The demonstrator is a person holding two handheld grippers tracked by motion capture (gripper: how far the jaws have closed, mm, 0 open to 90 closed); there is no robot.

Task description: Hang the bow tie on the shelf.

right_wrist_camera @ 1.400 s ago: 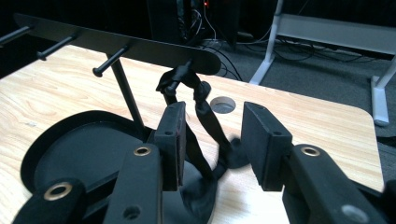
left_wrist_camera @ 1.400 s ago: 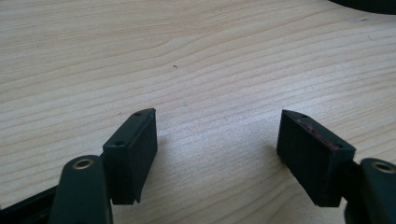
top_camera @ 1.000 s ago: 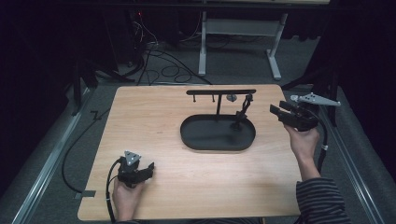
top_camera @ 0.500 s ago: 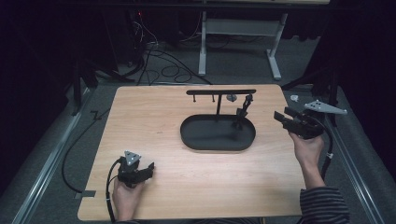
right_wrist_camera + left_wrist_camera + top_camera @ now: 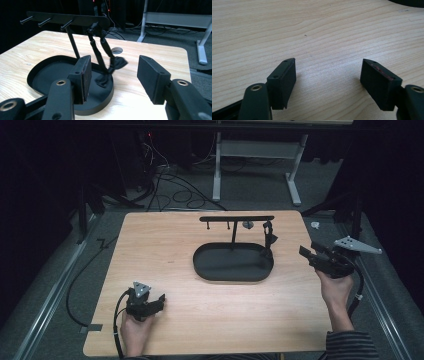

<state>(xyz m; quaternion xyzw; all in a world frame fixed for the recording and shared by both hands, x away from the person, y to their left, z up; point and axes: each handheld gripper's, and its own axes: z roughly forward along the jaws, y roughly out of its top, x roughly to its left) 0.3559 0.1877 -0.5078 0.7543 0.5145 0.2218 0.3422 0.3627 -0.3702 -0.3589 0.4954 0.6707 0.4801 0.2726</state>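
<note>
Drawn back from the rack's right end toward 3 o'clock since a second ago: right hand-held gripper (image 5: 306, 254), jaws just opening, nothing between them. Going left to right on the desk (image 5: 165, 245): at 7 o'clock, left hand-held gripper (image 5: 159, 301), unmoved, jaws wide apart over bare wood, empty. At centre, black oval tray (image 5: 210, 270) with its hook rack (image 5: 235, 218). Black strap (image 5: 100, 53) hung from rack's right end, tail pooled on tray rim.
</note>
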